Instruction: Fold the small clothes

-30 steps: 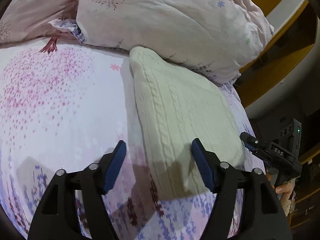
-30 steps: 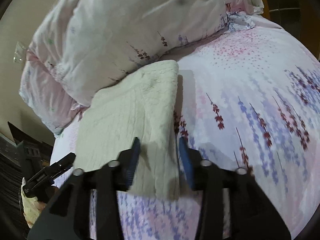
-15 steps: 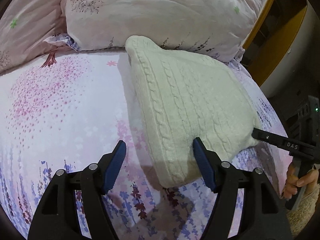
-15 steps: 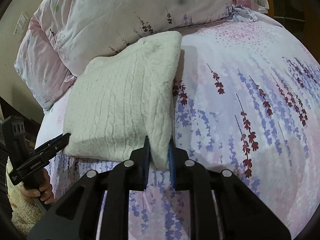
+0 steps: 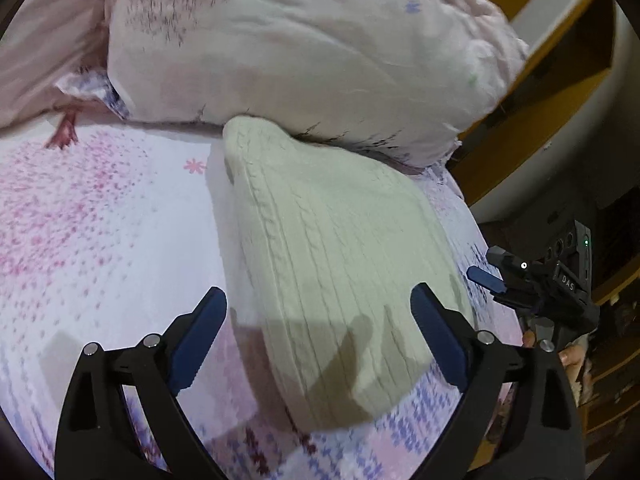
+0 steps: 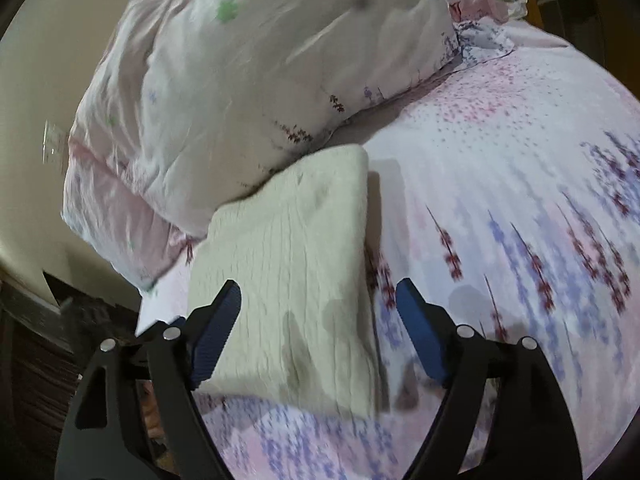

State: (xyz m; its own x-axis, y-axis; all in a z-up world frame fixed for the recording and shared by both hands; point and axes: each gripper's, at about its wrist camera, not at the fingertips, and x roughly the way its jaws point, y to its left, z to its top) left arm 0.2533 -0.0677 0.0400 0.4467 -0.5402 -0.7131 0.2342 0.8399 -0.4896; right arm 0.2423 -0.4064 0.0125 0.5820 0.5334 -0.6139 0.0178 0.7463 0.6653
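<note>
Both grippers are letting go right now. R gripper (image 6: 318, 328): half a sec ago its blue pads were pinched on the near right corner of the cream cable-knit sweater (image 6: 292, 288); now jaws are opening wide, pads standing off the knit on both sides, nothing pressed between them. Fabric corner lying under the gap, not held.

L gripper (image 5: 318, 336): was already fairly open, now opening wider still. Near edge of the sweater (image 5: 340, 280) showing between the pads w/ clear space each side, no contact that I can see.

Sweater is sitting as a compact folded block on the floral bedsheet (image 6: 500, 208), far end tucked against the crumpled pink duvet (image 6: 248, 80). Same spot as a sec ago, approx; edges looking squared, cable ribs running straight, no loose sleeve showing.

R gripper also showing at the right edge of the left-wrist view (image 5: 486, 278), w/ a bit of the person's hand (image 5: 572, 356) below it, just beside the sweater's right side.

Reading: release after a final tug/adjust, so the fold on this piece is prob. done. Next likely needs both grippers backing off w/o snagging the knit. Both views are motion-blurred, so fine contact is hard to confirm.
</note>
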